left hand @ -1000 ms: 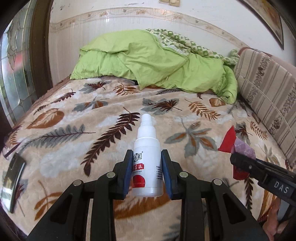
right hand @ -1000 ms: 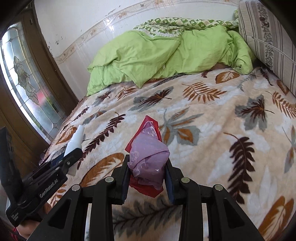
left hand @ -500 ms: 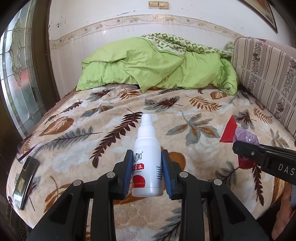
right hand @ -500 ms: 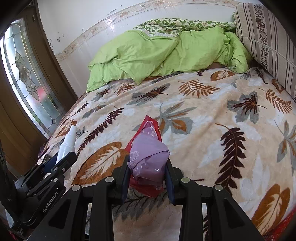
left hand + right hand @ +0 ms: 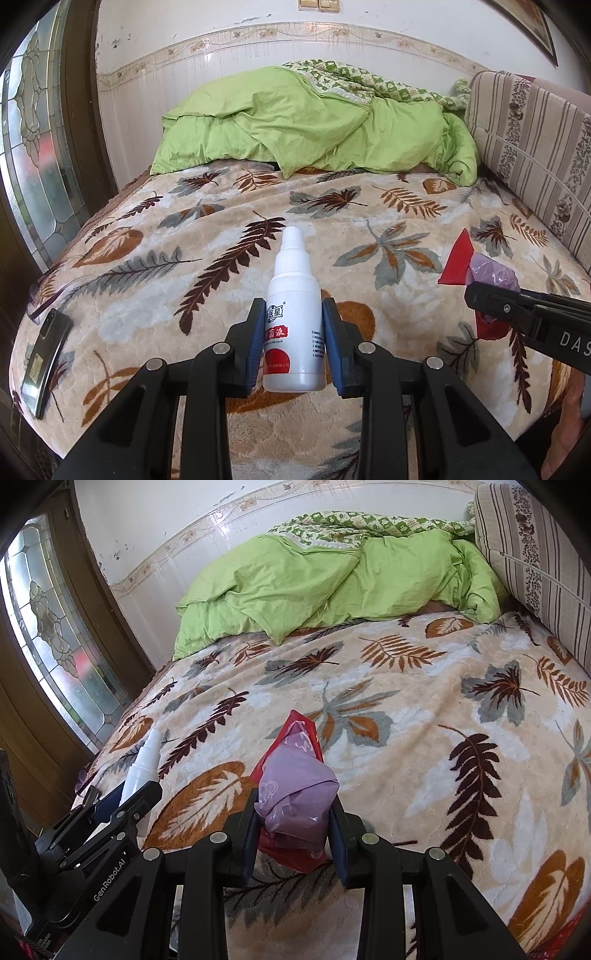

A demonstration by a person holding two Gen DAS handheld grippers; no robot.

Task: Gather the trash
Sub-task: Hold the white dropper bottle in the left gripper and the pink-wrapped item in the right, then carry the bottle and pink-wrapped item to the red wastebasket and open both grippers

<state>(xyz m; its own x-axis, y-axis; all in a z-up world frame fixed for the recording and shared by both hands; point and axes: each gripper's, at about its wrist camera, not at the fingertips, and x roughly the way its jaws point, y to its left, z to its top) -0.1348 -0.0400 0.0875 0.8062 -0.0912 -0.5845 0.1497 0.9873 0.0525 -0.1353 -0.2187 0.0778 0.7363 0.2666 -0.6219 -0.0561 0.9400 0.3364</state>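
My left gripper (image 5: 294, 341) is shut on a white spray bottle (image 5: 293, 321) with a red label, held upright above the near edge of the bed. My right gripper (image 5: 295, 827) is shut on a wad of purple and red plastic wrappers (image 5: 295, 794), also held above the bed. In the left wrist view the right gripper (image 5: 532, 317) and its wrappers (image 5: 480, 267) show at the right. In the right wrist view the left gripper (image 5: 110, 819) and the bottle (image 5: 142, 768) show at the lower left.
The bed carries a beige leaf-print blanket (image 5: 221, 240). A crumpled green quilt (image 5: 314, 125) lies at its far end. A striped cushion (image 5: 535, 140) stands along the right side. A dark phone (image 5: 44, 362) lies near the bed's left edge. A stained-glass window (image 5: 33, 147) is at left.
Both grippers have drawn back from the bed and risen, each still holding its item. More of the bed and the wall now shows.
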